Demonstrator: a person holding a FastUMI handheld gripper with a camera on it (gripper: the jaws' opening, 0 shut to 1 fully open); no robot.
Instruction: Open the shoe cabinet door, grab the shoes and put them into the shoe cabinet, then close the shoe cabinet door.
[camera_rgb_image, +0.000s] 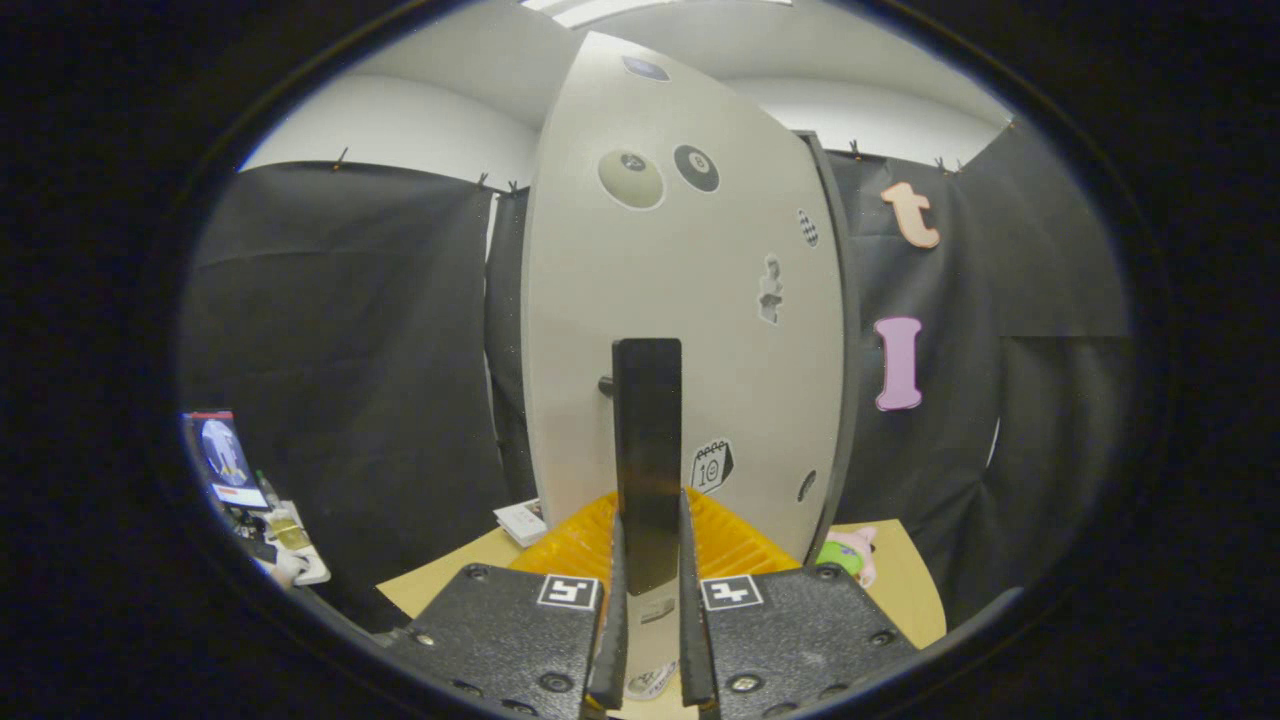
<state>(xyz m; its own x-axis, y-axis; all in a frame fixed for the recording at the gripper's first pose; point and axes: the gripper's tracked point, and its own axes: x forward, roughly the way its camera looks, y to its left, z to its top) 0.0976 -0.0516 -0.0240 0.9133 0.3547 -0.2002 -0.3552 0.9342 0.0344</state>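
Observation:
The shoe cabinet door (690, 300) is a pale grey panel with several stickers, standing upright just ahead of me. A black vertical bar handle (647, 440) is fixed on it by a small stud at its left. My gripper (650, 530) is shut on the lower part of this handle, with one finger pressing each side of the bar. A dark edge (838, 330) runs down the door's right side. Whether the door is ajar or flush I cannot tell.
A yellow ridged tray (735, 550) lies on the light wooden table (910, 590) at the cabinet's foot. A pink and green plush toy (850, 555) sits right of the cabinet, a small white box (520, 520) left. A lit screen (225, 460) stands far left.

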